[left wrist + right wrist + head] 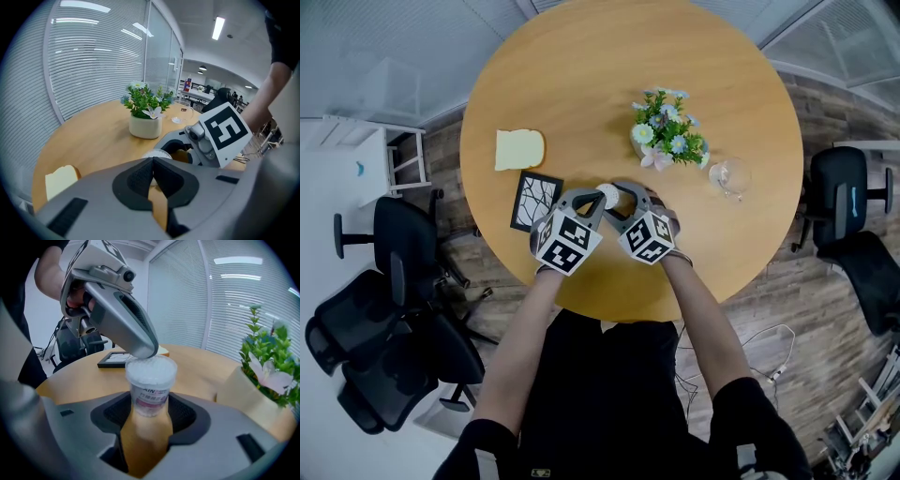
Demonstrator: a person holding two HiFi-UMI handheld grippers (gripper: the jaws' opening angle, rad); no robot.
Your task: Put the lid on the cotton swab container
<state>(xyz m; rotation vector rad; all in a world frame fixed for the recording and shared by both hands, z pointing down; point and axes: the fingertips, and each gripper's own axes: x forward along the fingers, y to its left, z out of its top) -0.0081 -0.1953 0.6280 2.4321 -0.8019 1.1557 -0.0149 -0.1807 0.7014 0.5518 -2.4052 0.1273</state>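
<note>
Cotton swab container (151,385) label (151,395): "AIN" legible, rest unclear.

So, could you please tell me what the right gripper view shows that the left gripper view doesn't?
Only the right gripper view: the cotton swab container's labelled side gripped in the right gripper, the left gripper's tip on its top, and the picture frame. Only the left gripper view: the left jaws together, and the glass. Both: the flower pot and wooden table.
</note>
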